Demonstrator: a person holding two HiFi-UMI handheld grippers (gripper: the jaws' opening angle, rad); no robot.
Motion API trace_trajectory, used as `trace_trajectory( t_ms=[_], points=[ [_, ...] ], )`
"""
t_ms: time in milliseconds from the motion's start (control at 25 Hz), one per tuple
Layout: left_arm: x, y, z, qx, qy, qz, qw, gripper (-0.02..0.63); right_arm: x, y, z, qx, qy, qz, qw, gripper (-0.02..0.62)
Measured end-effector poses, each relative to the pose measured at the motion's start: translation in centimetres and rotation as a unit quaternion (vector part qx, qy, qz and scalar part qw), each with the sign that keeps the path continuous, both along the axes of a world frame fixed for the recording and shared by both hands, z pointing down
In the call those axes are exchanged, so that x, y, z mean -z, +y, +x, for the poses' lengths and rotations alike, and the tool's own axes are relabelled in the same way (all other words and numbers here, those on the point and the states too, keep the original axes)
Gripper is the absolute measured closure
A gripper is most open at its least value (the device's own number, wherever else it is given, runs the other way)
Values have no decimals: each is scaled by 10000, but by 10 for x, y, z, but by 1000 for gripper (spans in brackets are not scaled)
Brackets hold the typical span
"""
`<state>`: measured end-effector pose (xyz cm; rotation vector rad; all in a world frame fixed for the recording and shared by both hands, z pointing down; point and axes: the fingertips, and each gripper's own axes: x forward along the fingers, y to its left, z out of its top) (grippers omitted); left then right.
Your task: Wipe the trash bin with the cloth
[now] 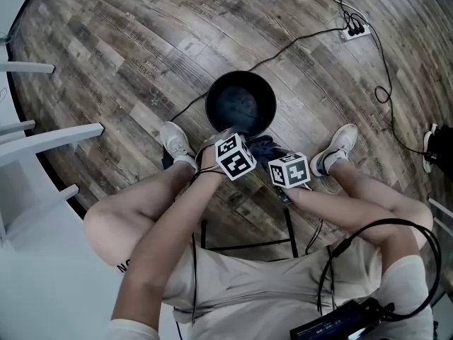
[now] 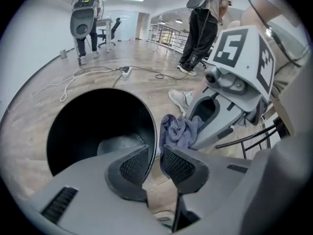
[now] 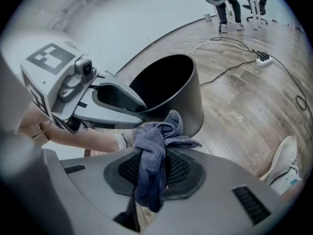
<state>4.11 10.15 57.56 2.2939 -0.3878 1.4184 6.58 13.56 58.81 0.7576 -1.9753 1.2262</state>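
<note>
Wood-plank floor spreads out under a seated person, and the trash bin stands on it upright between the two shoes, mouth up, dark and empty inside.

What the next wipe turns on is how the cloth sits against that round wall. The right gripper carries the cloth, and the bin lies straight ahead of it and slightly below, on the side nearest the person. The free, bunched end of the cloth is just beside the outer wall, a little under the rim; I cannot tell whether it touches. The bin's long axis is vertical, so a stroke would likely run around the wall or up and down it. The right fingers are clenched on the cloth, which is pinched between the pads and hangs down below them.

At the near rim, to the left of the cloth, is the left gripper. Its fingers are parted, with the rim edge running into the gap between them and floor showing beside it, so they seem released rather than gripping. Both hands are close to the bin, but the right one has the cloth.
</note>
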Motion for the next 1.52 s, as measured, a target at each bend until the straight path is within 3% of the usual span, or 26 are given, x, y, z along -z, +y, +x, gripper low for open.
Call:
trace_trajectory(
  t_ms=[160, 320, 560, 1040, 1520],
  points=[
    [10, 4, -4, -580, 40, 221, 9981, 506, 6, 2, -5, -22, -47, 53, 10000, 518],
    [-2, 7, -30, -1185, -535, 341, 9909, 506, 12, 2, -12, -82, -122, 70, 9999, 518],
    [-17, 5, -38, -936, -533, 340, 9936, 512, 14, -4, -24, -90, -218, 212, 9995, 518],
    [-20, 5, -37, -1429, -458, 542, 9872, 548, -32, -20, -38, 18, -23, 262, 9997, 518],
    [-18, 5, -36, -1511, -350, 272, 9875, 551, -101, -18, -47, 250, 404, 255, 9985, 518]
  ],
)
